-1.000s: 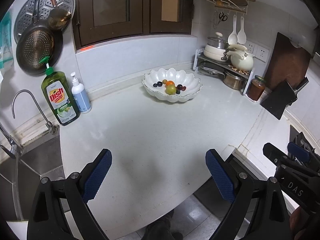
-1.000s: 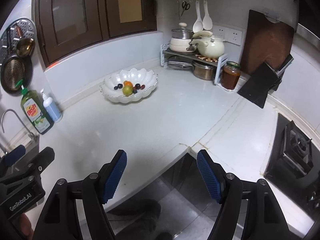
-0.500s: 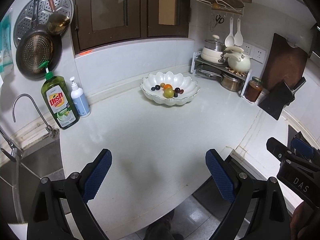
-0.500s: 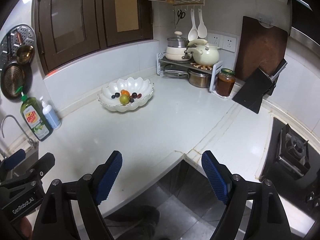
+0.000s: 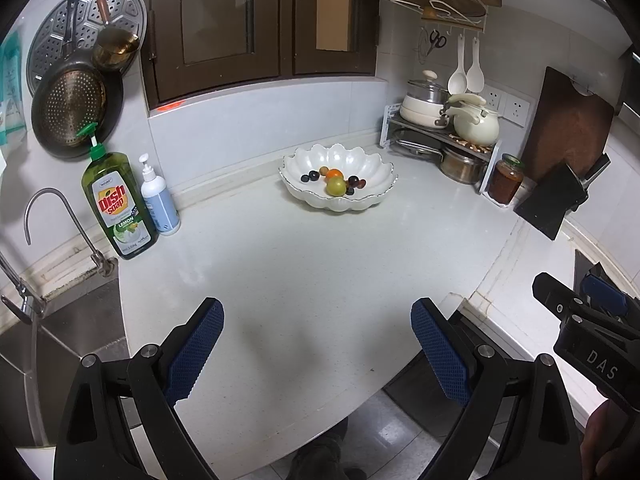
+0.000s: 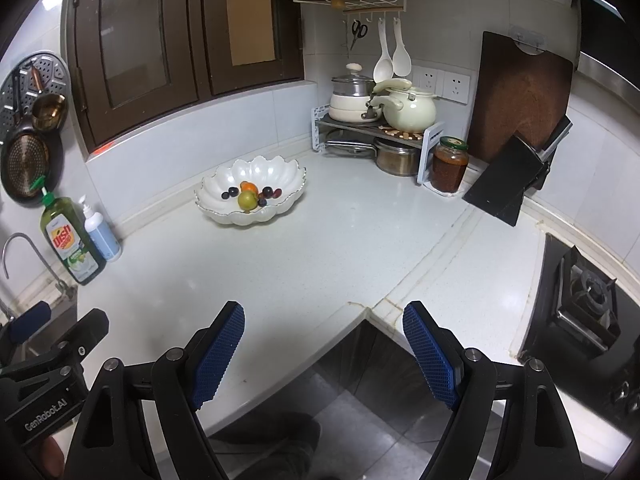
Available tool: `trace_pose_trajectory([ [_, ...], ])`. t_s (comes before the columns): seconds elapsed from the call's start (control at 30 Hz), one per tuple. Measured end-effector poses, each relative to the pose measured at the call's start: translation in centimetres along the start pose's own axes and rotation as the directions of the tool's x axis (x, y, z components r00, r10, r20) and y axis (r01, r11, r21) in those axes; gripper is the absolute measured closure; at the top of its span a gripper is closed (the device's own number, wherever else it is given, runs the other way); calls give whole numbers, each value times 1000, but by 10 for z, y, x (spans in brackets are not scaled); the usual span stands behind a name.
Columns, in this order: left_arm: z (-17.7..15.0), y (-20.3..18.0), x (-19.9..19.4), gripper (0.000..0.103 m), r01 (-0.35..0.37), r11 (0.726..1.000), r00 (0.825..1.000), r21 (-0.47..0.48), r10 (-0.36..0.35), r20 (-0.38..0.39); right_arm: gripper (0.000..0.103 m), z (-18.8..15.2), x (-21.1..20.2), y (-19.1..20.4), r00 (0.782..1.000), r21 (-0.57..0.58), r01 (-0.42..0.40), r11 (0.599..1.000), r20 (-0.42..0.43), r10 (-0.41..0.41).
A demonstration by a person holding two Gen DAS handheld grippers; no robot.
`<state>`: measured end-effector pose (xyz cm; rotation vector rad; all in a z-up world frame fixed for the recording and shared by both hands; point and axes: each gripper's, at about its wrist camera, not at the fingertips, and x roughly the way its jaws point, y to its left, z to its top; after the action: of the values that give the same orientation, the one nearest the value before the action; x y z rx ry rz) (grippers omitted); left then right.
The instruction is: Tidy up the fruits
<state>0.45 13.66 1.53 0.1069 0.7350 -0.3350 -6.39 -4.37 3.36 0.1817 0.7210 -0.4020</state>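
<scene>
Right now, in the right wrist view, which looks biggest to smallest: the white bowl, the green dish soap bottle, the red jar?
1. White bowl, clearly widest.
2. Green dish soap bottle.
3. Red jar.
Bottle and jar sit at different distances in a fisheye view, so their order is unsure.

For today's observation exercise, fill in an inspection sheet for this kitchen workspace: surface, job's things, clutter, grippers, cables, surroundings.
Surface: white countertop, bare in the middle.
Job's things: white scalloped bowl holding a green fruit, an orange fruit and small dark fruits.
Clutter: dish soap bottle, pump bottle, sauce jar.
Grippers: left gripper and right gripper open, empty.
Cables: nothing seen.
Surroundings: sink faucet, pot rack, cutting board, gas stove.
</scene>
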Motion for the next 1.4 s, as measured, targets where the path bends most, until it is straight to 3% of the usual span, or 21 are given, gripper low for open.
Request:
trace_pose_trajectory([
  [1.4, 5, 6, 3, 7, 15, 1000, 1000, -3, -15, 11, 21, 6, 0, 8, 1000, 6, 2, 1000, 11, -2],
])
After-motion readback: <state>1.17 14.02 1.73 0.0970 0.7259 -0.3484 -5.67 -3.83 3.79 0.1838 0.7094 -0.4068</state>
